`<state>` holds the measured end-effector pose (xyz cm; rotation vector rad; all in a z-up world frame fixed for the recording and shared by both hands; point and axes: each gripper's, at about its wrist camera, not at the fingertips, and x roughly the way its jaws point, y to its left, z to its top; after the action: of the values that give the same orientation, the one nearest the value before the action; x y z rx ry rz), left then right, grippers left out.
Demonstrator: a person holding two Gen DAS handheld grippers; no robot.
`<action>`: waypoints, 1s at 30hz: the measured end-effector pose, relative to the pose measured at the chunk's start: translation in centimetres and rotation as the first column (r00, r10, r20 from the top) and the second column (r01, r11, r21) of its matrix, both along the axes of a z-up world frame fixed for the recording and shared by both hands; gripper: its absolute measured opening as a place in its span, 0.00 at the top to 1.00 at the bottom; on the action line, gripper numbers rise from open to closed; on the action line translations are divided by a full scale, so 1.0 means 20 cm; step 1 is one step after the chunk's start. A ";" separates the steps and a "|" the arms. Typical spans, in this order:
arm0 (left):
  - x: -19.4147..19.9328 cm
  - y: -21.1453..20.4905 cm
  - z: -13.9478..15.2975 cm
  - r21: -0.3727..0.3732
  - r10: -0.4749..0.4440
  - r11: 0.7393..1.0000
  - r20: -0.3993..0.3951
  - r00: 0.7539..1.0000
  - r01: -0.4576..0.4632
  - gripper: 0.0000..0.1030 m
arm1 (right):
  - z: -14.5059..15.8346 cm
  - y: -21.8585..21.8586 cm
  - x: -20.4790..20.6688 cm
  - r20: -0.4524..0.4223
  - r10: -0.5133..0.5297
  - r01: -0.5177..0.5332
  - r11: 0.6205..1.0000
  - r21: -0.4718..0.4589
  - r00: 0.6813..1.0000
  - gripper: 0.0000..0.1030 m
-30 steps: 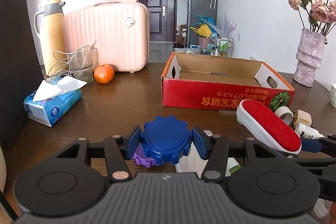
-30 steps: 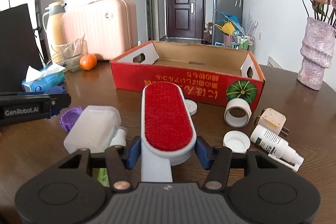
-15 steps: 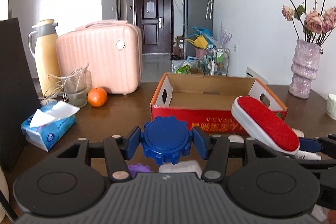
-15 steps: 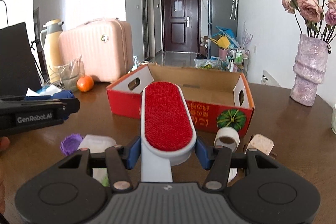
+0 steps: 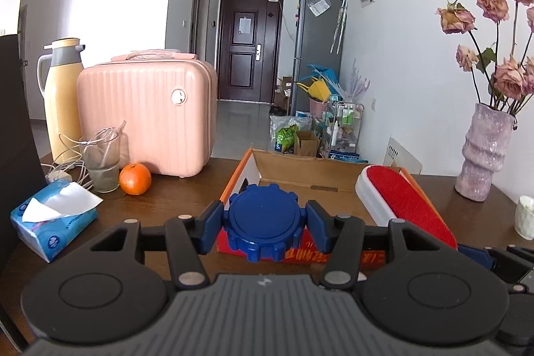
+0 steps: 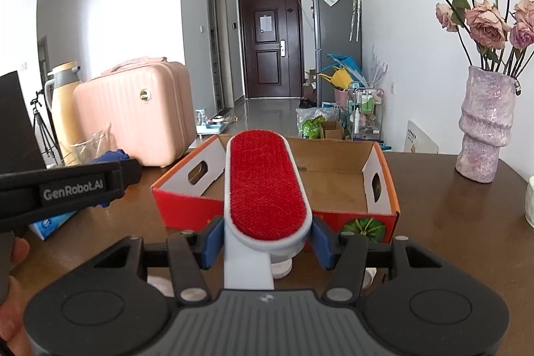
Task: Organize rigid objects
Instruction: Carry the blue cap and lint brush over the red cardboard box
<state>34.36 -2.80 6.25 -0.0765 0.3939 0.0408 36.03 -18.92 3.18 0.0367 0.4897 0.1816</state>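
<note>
My left gripper (image 5: 263, 222) is shut on a round blue notched lid (image 5: 263, 219), held in the air just before the near wall of the red cardboard box (image 5: 290, 169). My right gripper (image 6: 267, 237) is shut on a white lint brush with a red pad (image 6: 265, 186), which reaches out over the near wall of the same box (image 6: 353, 189). The brush (image 5: 404, 202) also shows at the right of the left wrist view. The left gripper's black arm (image 6: 66, 189) crosses the left of the right wrist view. The box's floor looks bare.
On the brown table (image 5: 173, 189) stand a pink case (image 5: 143, 112), a yellow jug (image 5: 60, 95), a glass (image 5: 101, 162), an orange (image 5: 135, 178), a tissue pack (image 5: 50, 219) and a vase of dried roses (image 6: 484, 125). White caps (image 6: 282, 269) lie under the brush.
Both grippers have risen and moved toward the box with the lid and the brush still held. The small things on the table have dropped out of sight below them.
</note>
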 end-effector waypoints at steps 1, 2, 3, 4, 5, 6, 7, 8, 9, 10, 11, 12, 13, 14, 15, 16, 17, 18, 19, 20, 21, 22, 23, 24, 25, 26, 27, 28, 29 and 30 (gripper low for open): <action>0.01 0.00 0.00 -0.002 0.002 1.000 0.001 1.000 -0.002 0.46 | 0.00 0.00 0.02 -0.001 -0.004 0.004 1.000 0.002 1.000 0.47; 0.03 0.00 0.01 -0.005 0.006 1.000 0.004 1.000 -0.006 0.46 | 0.01 -0.01 0.03 -0.002 -0.006 0.006 1.000 0.005 1.000 0.47; 0.05 0.00 0.02 -0.009 0.010 1.000 0.007 1.000 -0.010 0.46 | 0.01 -0.02 0.05 -0.003 -0.010 0.010 1.000 0.007 1.000 0.47; 0.06 0.00 0.02 -0.015 0.012 1.000 0.008 1.000 -0.012 0.46 | 0.01 -0.02 0.07 -0.004 -0.013 0.013 1.000 0.008 1.000 0.47; 0.08 0.01 0.03 -0.023 0.013 1.000 0.008 1.000 -0.012 0.46 | 0.01 -0.02 0.09 -0.005 -0.014 0.014 1.000 0.009 1.000 0.47; 0.10 0.01 0.03 -0.032 0.012 0.999 0.007 1.000 -0.011 0.46 | 0.01 -0.02 0.10 -0.005 -0.014 0.014 1.000 0.010 1.000 0.47; 0.11 0.01 0.03 -0.037 0.013 0.999 0.006 1.000 -0.012 0.46 | 0.01 -0.03 0.12 -0.006 -0.015 0.015 1.000 0.011 1.000 0.47; 0.13 0.02 0.03 -0.040 0.016 0.999 0.005 1.000 -0.015 0.46 | 0.01 -0.03 0.13 -0.007 -0.017 0.017 1.000 0.011 1.000 0.47; 0.15 0.02 0.03 -0.044 0.018 0.999 0.003 1.000 -0.018 0.46 | 0.01 -0.03 0.15 -0.007 -0.020 0.020 1.000 0.012 1.000 0.47; 0.17 0.02 0.03 -0.047 0.019 0.999 0.002 1.000 -0.019 0.46 | 0.01 -0.03 0.17 -0.006 -0.023 0.023 1.000 0.012 1.000 0.47; 0.18 0.02 0.03 -0.048 0.019 0.999 0.002 1.000 -0.019 0.46 | 0.01 -0.03 0.18 -0.006 -0.026 0.027 1.000 0.013 1.000 0.47; 0.20 0.02 0.03 -0.049 0.021 0.999 0.001 1.000 -0.021 0.46 | 0.01 -0.04 0.20 -0.006 -0.030 0.030 0.999 0.016 1.000 0.47; 0.22 0.02 0.03 -0.050 0.023 0.998 0.001 1.000 -0.023 0.46 | 0.01 -0.04 0.22 -0.007 -0.034 0.034 0.999 0.018 0.999 0.47; 0.24 0.02 0.03 -0.054 0.022 0.998 0.001 1.000 -0.022 0.46 | 0.01 -0.03 0.23 -0.008 -0.037 0.037 0.999 0.020 0.999 0.47; 0.26 0.03 0.02 -0.060 0.020 0.998 0.001 1.000 -0.020 0.46 | 0.00 -0.03 0.25 -0.009 -0.039 0.040 0.999 0.022 0.999 0.47; 0.27 0.03 0.02 -0.062 0.020 0.998 -0.003 1.000 -0.020 0.46 | 0.01 -0.03 0.27 -0.012 -0.042 0.042 0.999 0.026 0.999 0.47; 0.29 0.03 0.02 -0.062 0.022 0.998 -0.008 1.000 -0.022 0.46 | 0.00 -0.04 0.29 -0.015 -0.044 0.045 0.999 0.030 0.999 0.47; 0.31 0.04 0.01 -0.064 0.024 0.998 -0.012 1.000 -0.025 0.46 | 0.00 -0.04 0.31 -0.017 -0.045 0.046 0.998 0.033 0.999 0.47; 0.33 0.04 0.01 -0.064 0.025 0.998 -0.015 1.000 -0.026 0.46 | 0.00 -0.04 0.33 -0.020 -0.047 0.048 0.998 0.036 0.999 0.47; 0.35 0.04 0.01 -0.063 0.027 0.998 -0.017 0.999 -0.028 0.46 | 0.00 -0.03 0.35 -0.022 -0.049 0.049 0.998 0.037 0.999 0.47; 0.37 0.04 0.01 -0.062 0.029 0.998 -0.019 0.999 -0.030 0.46 | 0.00 -0.03 0.37 -0.023 -0.050 0.051 0.998 0.038 0.998 0.47; 0.39 0.04 0.00 -0.061 0.031 0.998 -0.022 0.999 -0.032 0.46 | -0.01 -0.03 0.39 -0.025 -0.051 0.052 0.998 0.039 0.998 0.47; 0.41 0.04 0.00 -0.060 0.031 0.998 -0.023 0.999 -0.032 0.46 | -0.01 -0.03 0.40 -0.026 -0.053 0.054 0.998 0.039 0.998 0.47; 0.42 0.04 -0.01 -0.059 0.033 0.998 -0.024 0.999 -0.034 0.46 | -0.01 -0.02 0.41 -0.027 -0.055 0.056 0.998 0.040 0.998 0.47; 0.44 0.05 -0.01 -0.060 0.036 0.998 -0.027 0.999 -0.037 0.46 | -0.01 -0.03 0.43 -0.030 -0.058 0.059 0.997 0.042 0.998 0.47; 0.46 0.05 -0.01 -0.061 0.038 0.997 -0.031 0.999 -0.040 0.46 | -0.02 -0.03 0.45 -0.033 -0.060 0.061 0.997 0.044 0.998 0.47; 0.48 0.05 -0.01 -0.060 0.041 0.997 -0.032 0.999 -0.043 0.46 | -0.02 -0.03 0.46 -0.036 -0.062 0.063 0.997 0.045 0.997 0.47; 0.50 0.05 -0.01 -0.059 0.044 0.997 -0.034 0.998 -0.046 0.46 | -0.02 -0.03 0.48 -0.039 -0.063 0.065 0.997 0.046 0.997 0.47; 0.52 0.06 -0.01 -0.058 0.045 0.997 -0.036 0.998 -0.047 0.46 | -0.02 -0.03 0.50 -0.042 -0.066 0.067 0.997 0.047 0.997 0.47; 0.54 0.06 -0.02 -0.057 0.046 0.997 -0.037 0.998 -0.048 0.46 | -0.03 -0.04 0.52 -0.044 -0.068 0.070 0.996 0.047 0.997 0.47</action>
<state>45.10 -1.67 5.91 -0.1425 0.4295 0.0769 46.38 -19.62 2.66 0.1046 0.5259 0.1249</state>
